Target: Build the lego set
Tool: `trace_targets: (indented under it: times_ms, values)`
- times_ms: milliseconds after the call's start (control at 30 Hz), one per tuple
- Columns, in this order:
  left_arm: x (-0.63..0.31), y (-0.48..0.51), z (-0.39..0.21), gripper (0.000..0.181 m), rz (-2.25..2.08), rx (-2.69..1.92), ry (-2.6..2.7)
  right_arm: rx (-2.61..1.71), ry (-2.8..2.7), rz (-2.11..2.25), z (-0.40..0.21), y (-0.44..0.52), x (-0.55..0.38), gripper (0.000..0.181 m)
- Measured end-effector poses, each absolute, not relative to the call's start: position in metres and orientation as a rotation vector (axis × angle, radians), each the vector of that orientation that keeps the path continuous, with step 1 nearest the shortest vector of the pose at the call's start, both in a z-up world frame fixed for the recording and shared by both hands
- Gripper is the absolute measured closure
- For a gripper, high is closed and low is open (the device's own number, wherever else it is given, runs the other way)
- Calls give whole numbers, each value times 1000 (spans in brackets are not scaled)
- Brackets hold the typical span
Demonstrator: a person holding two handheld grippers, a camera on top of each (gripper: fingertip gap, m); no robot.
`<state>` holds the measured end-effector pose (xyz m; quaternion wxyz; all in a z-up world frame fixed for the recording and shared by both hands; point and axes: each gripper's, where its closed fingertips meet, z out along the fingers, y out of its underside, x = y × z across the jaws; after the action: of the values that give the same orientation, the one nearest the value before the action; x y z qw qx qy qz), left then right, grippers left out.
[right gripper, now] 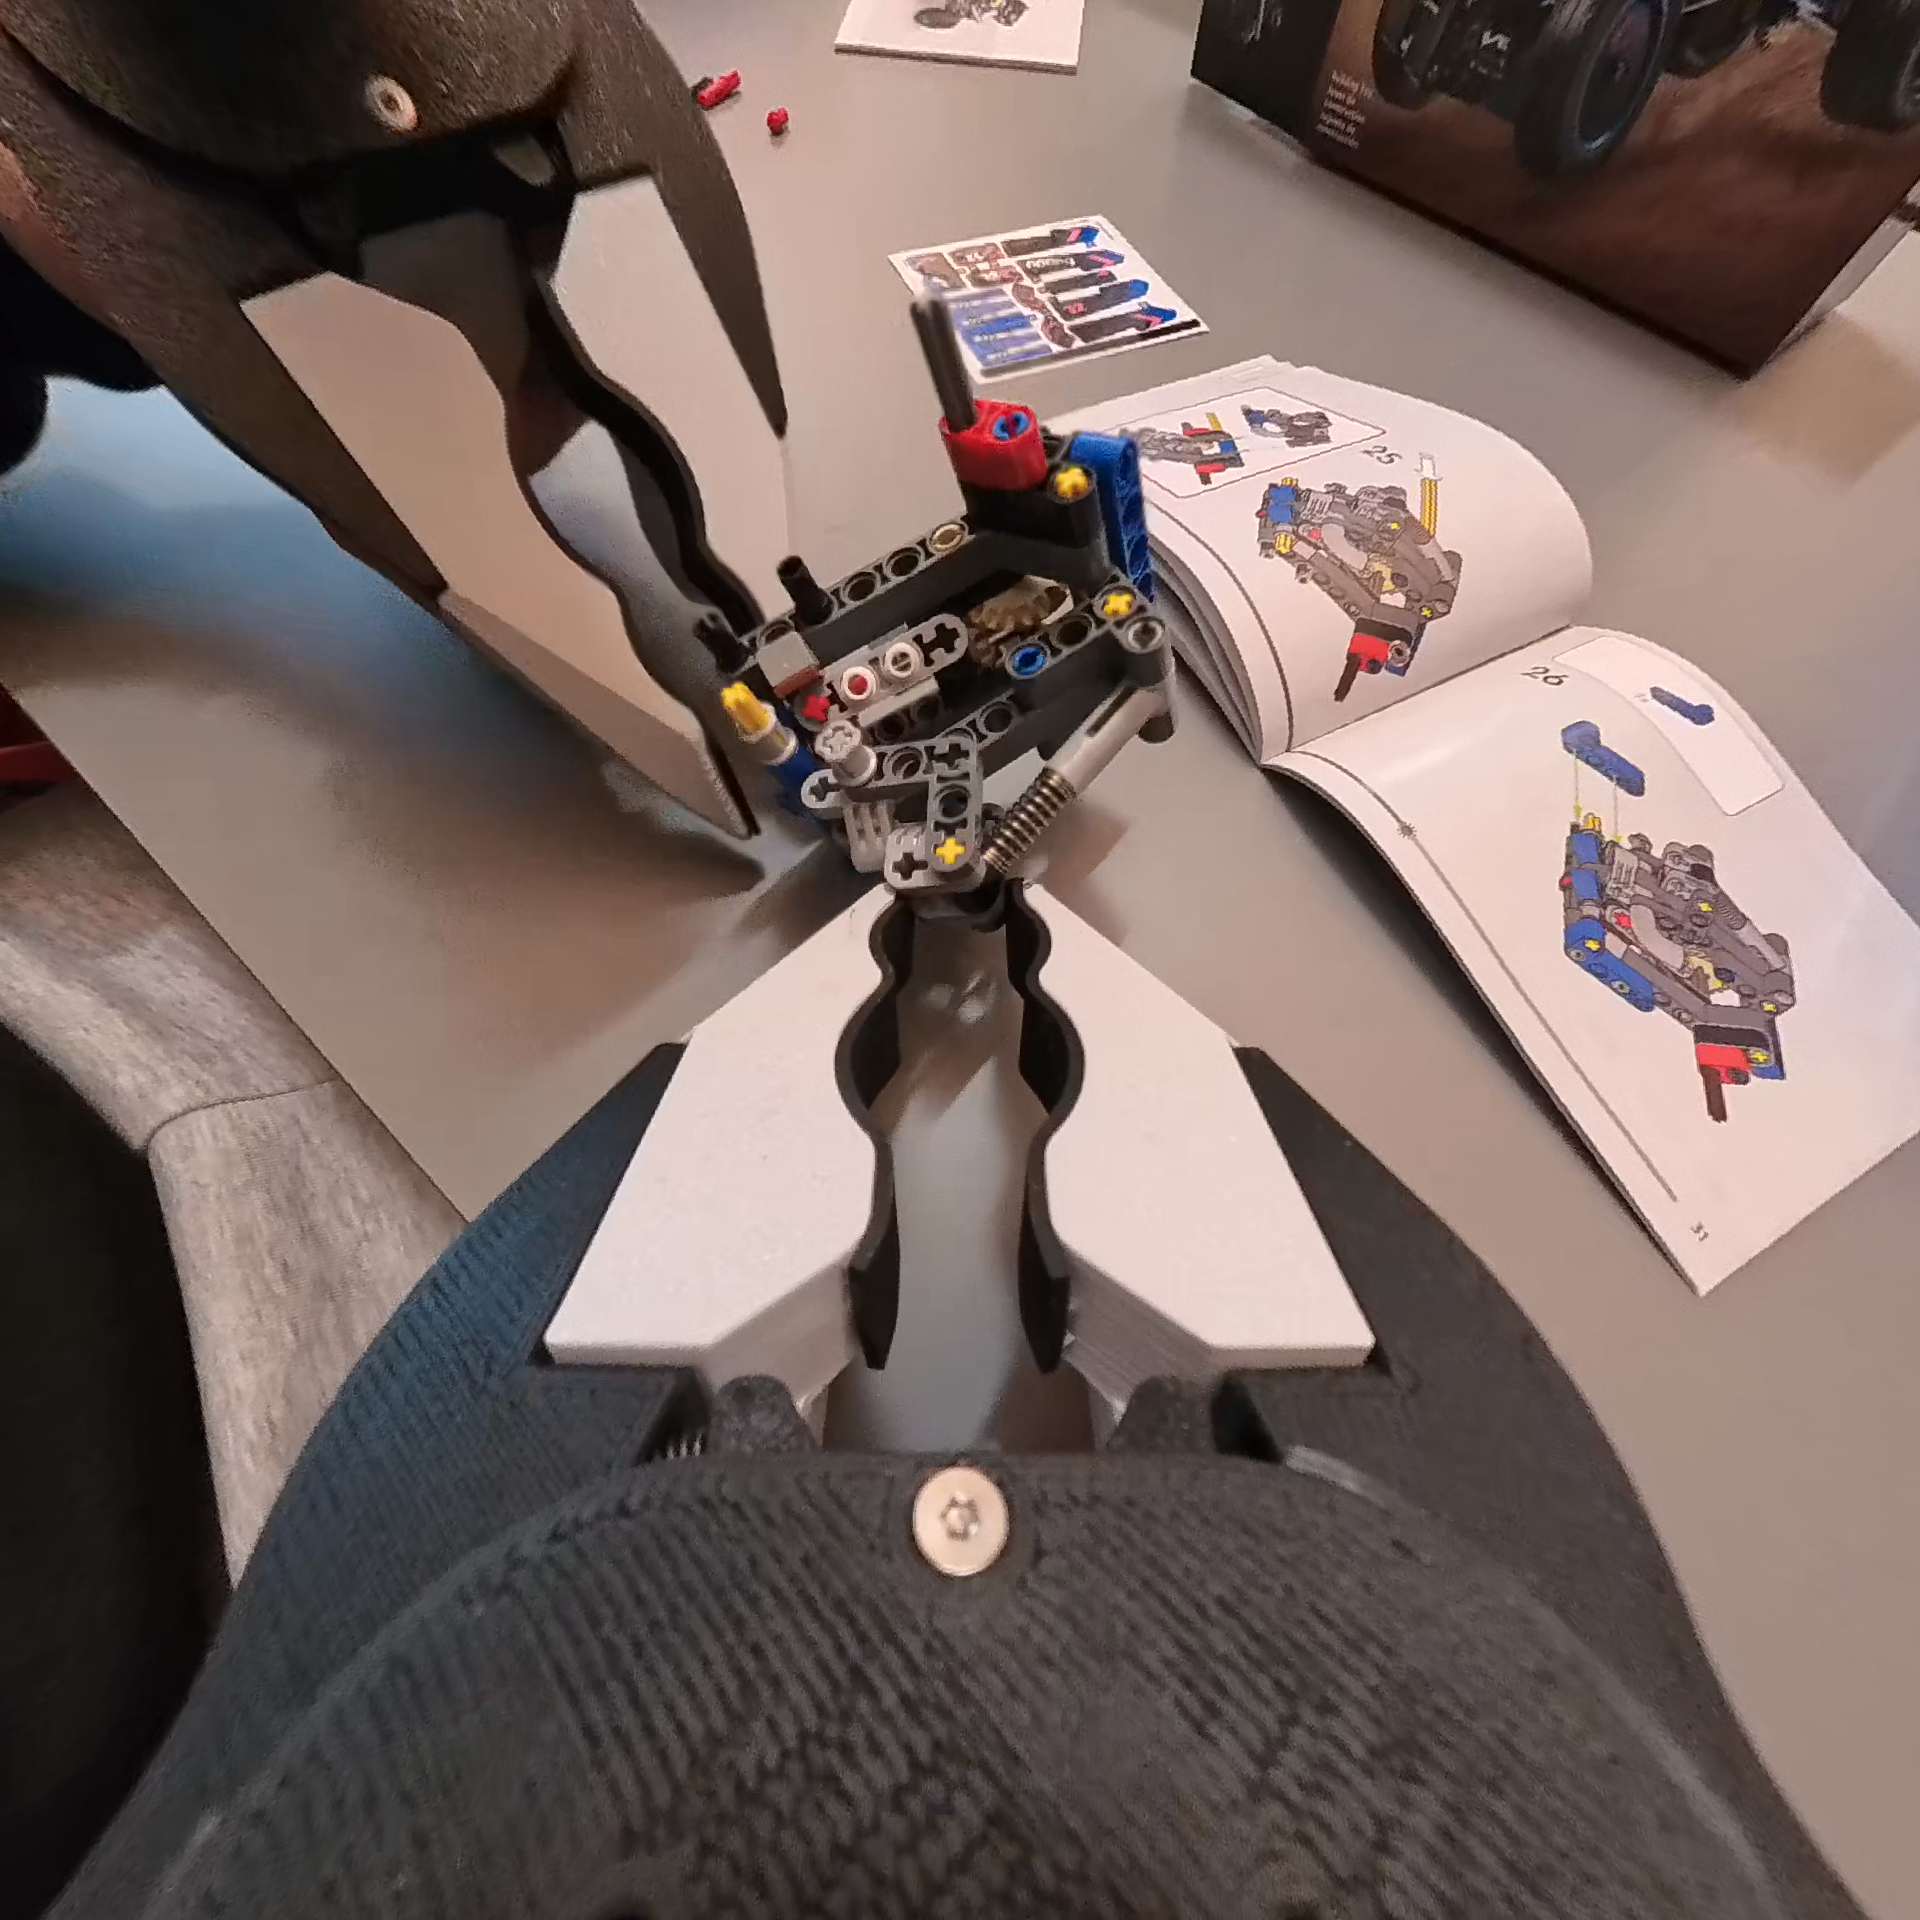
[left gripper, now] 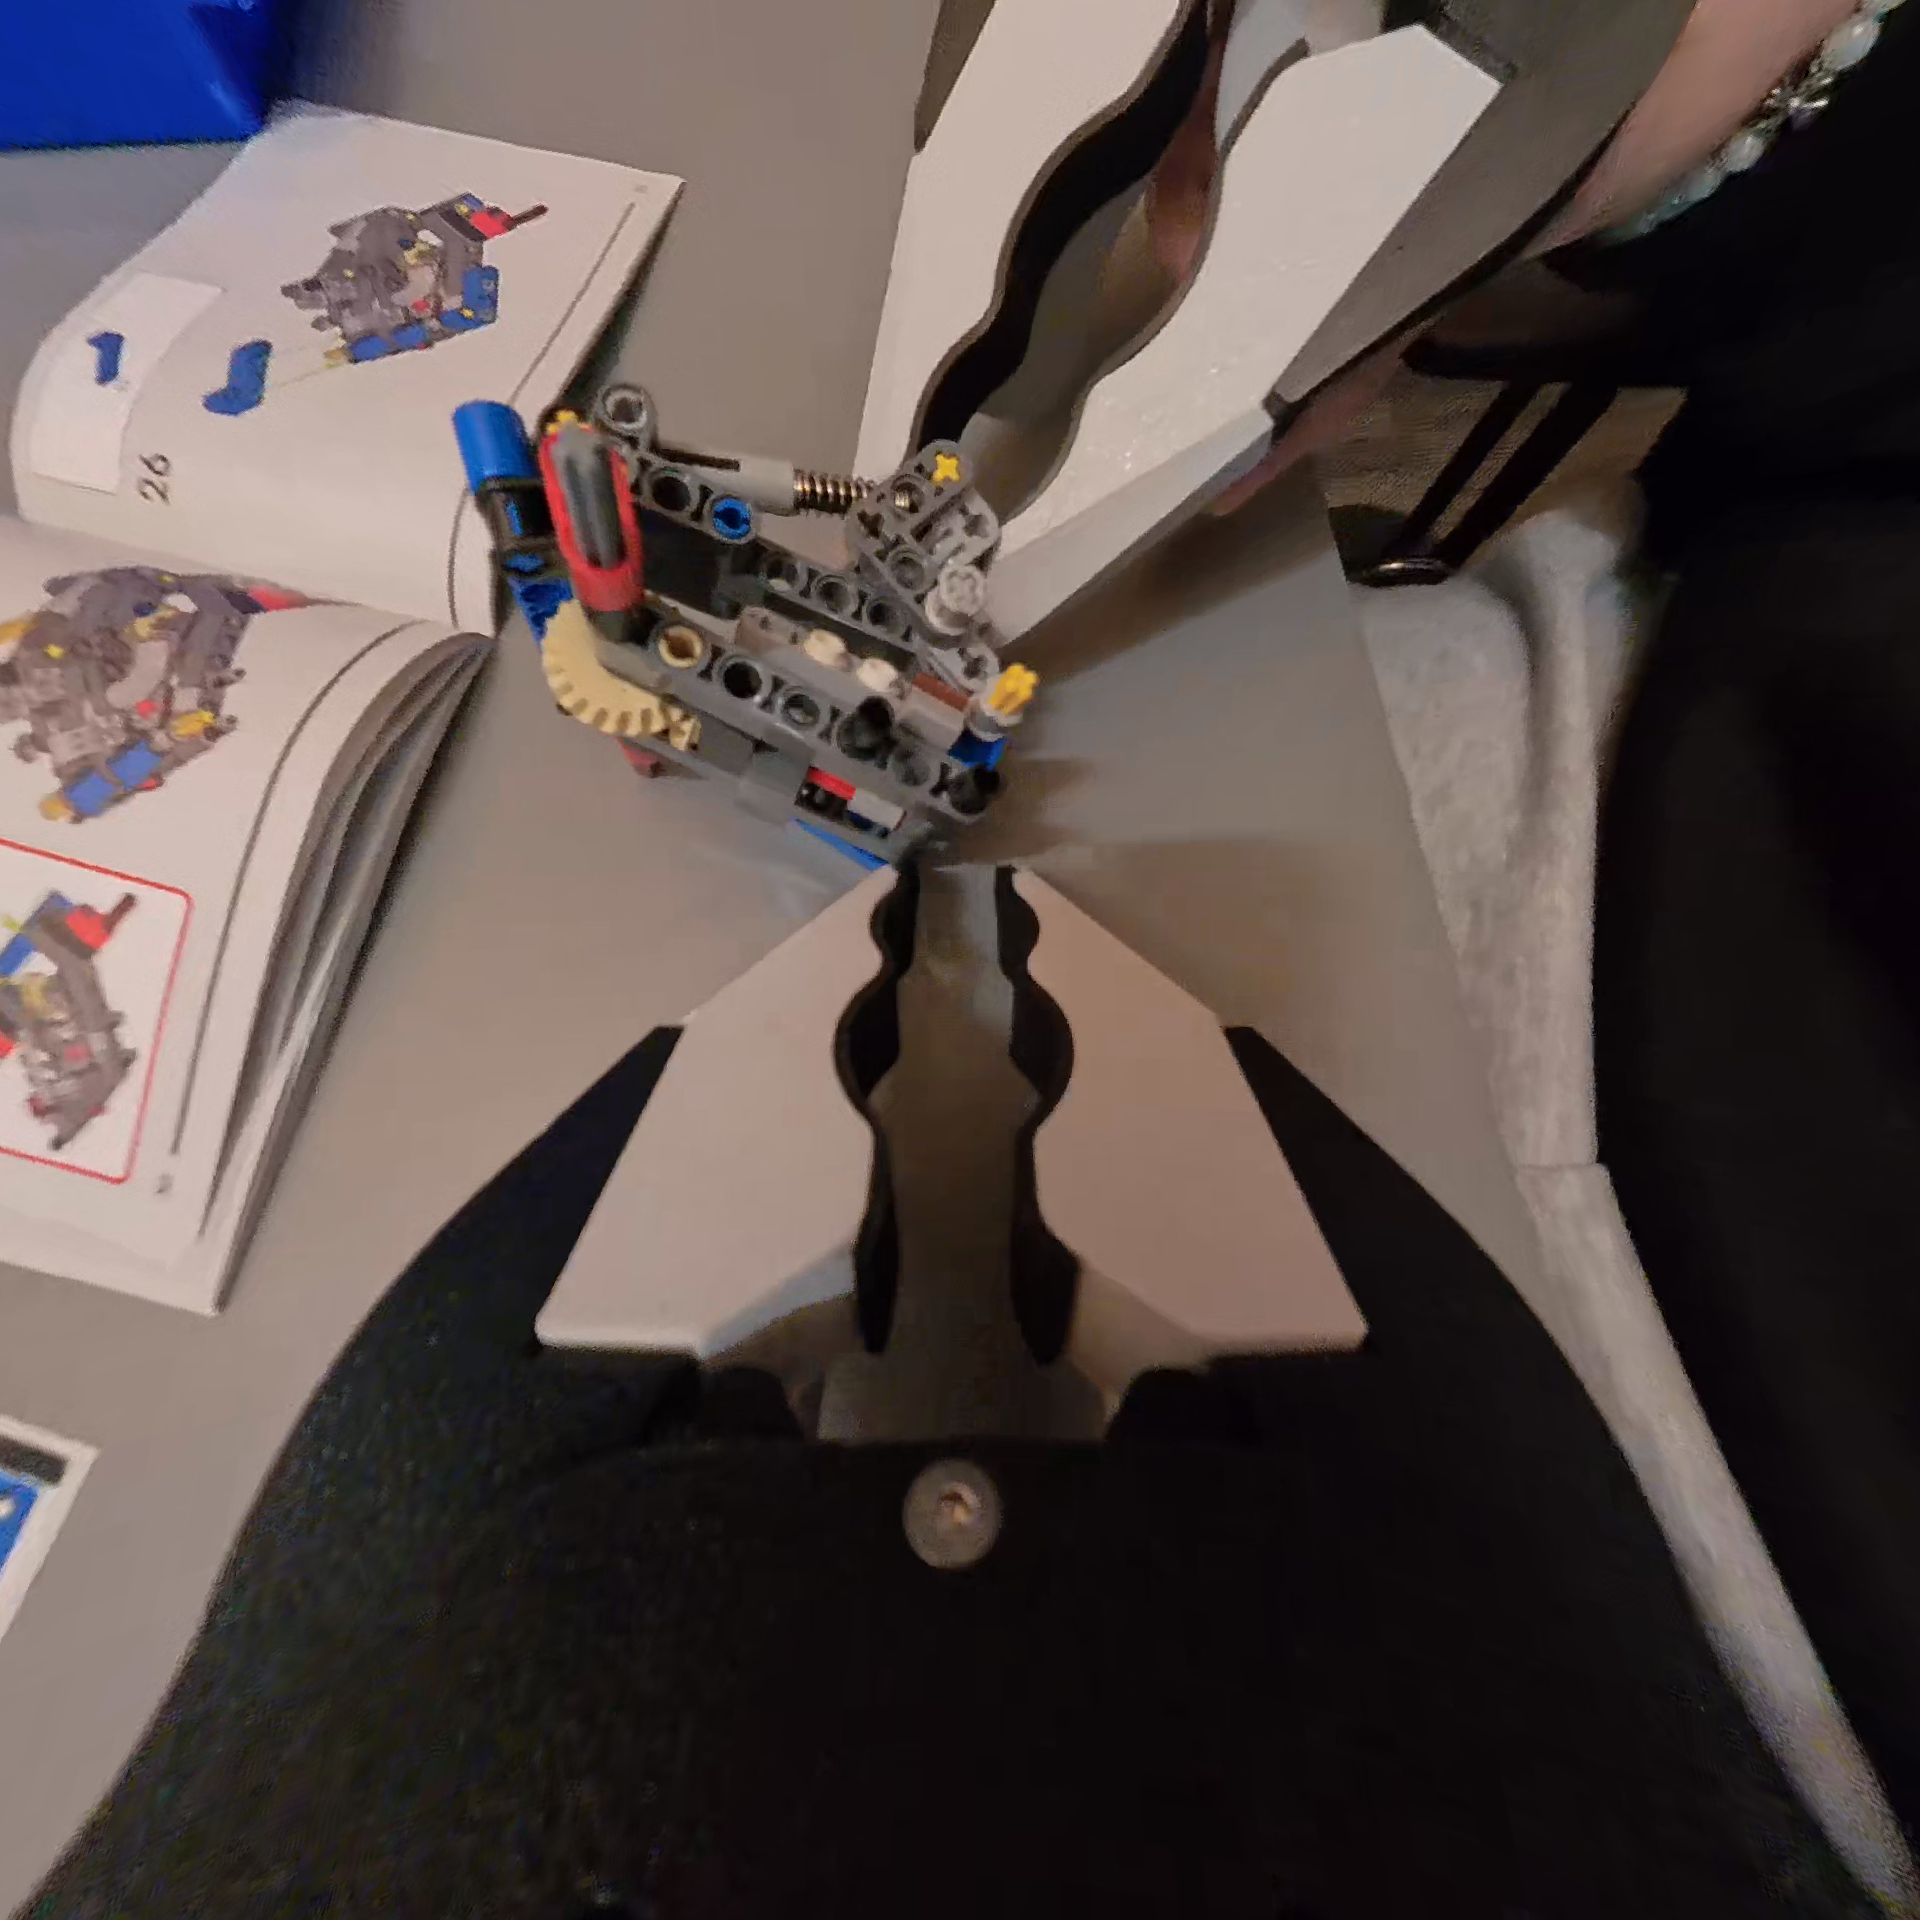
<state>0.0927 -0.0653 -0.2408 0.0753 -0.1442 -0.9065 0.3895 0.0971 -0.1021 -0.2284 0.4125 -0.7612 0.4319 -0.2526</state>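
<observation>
Left wrist view shows the open instruction booklet [left gripper: 260, 665] lying toward the counter's [left gripper: 644, 1039] far left side, a blue bin [left gripper: 114, 62] at the far left corner. Just beside the booklet, the half-built lego chassis [left gripper: 769, 644] is held between the two tools, apparently just above the counter. The left gripper [left gripper: 940, 862] has its jaws narrowed onto the chassis's lower blue and black corner. The right gripper [left gripper: 987, 520] reaches in from the far right, its tips at the grey end by the spring.

Right wrist view, from the left: the left gripper [right gripper: 758, 790] comes down to the chassis's [right gripper: 935, 665] left side near a yellow axle. The right gripper [right gripper: 951, 894] has its jaws narrowed on the grey liftarm end beside the spring. Farther right lie a sticker sheet [right gripper: 1049, 296], the booklet [right gripper: 1507, 748], and the set's box [right gripper: 1579, 145] at the far right corner. Small red pieces [right gripper: 727, 94] lie near the far edge.
</observation>
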Motion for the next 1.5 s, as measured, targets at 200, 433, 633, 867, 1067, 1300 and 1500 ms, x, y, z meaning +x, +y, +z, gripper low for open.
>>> trace_targets:
  times_ms: [200, 433, 633, 867, 1067, 1300, 1500]
  values:
    - [102, -69, -229, 168, 1262, -401, -2751, -1886, 1093, -601, -228, -102, 96, 166]
    - [100, -71, -228, 160, 1312, -381, -2739, -1893, 1123, -597, -234, -101, 92, 166]
    - [99, -71, -226, 158, 1370, -398, -2759, -1857, 1137, -577, -233, -101, 92, 166]
    - [100, -74, -224, 156, 1421, -392, -2748, -1817, 1143, -580, -229, -102, 95, 166]
    - [102, -76, -222, 154, 1465, -358, -2721, -1803, 1154, -559, -230, -103, 96, 166]
    - [106, -77, -222, 151, 1472, -353, -2755, -1793, 1159, -509, -228, -101, 98, 166]
    - [110, -71, -220, 155, 1457, -292, -2683, -1752, 1167, -429, -224, -95, 100, 166]
